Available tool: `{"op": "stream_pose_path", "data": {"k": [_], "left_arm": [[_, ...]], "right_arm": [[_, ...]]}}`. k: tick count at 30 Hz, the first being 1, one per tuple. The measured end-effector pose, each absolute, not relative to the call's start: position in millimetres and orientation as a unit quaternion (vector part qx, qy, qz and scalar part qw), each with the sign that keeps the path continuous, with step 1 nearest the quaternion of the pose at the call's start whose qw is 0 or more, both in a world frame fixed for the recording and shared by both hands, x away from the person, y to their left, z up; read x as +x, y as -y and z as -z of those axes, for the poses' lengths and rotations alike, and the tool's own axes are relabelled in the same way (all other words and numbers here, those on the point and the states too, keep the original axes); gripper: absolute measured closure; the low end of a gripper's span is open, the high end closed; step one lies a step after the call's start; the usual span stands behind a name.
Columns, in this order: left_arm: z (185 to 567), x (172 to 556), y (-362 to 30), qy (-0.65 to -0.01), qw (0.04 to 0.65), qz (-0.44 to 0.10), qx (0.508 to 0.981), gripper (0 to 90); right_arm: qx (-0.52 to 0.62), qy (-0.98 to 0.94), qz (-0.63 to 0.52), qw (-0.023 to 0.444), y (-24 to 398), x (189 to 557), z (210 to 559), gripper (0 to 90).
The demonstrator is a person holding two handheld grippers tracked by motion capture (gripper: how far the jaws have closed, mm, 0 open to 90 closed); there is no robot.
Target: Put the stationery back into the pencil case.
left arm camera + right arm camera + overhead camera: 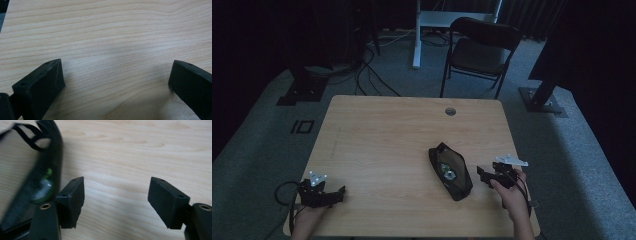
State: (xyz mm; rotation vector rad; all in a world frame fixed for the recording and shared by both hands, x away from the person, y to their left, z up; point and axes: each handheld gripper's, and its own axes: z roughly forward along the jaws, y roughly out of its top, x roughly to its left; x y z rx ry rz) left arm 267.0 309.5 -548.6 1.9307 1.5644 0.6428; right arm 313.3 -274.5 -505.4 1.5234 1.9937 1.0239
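The black mesh pouch (450, 171) lies right of centre on the table (382, 145). The right tongs (482, 174), open and empty, should straddle its near edge (not the mesh) before closing; the left tongs (341, 192) rest open.

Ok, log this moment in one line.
right gripper: open, empty, beside black mesh pouch | left gripper: open, empty | pouch on table

1. A black mesh pouch (450, 171) lies flat on the tabletop (382, 145), toward its right near side; long and narrow, it runs slantwise.
2. Its mesh face is turned up; something pale with a green spot shows through it.
3. A looped black strap (30, 137) sits at one end.
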Motion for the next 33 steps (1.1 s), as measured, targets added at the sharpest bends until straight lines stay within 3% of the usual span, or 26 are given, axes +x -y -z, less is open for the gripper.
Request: {"op": "stream_pose_path", "data": {"k": [5,12,33], "left_arm": [[549,267,-310,-0.584,0.283,-0.24,0.721,0.3],[549,267,-310,-0.585,0.283,-0.24,0.721,0.3],[549,267,-310,-0.585,0.284,-0.24,0.721,0.3]], "right_arm": [[0.546,-0.723,-0.352,0.233,283,309,518,20.3],[0.556,-0.717,-0.355,0.224,291,302,531,16.8],[0.528,-0.741,-0.327,0.256,302,277,552,16.7]]}}
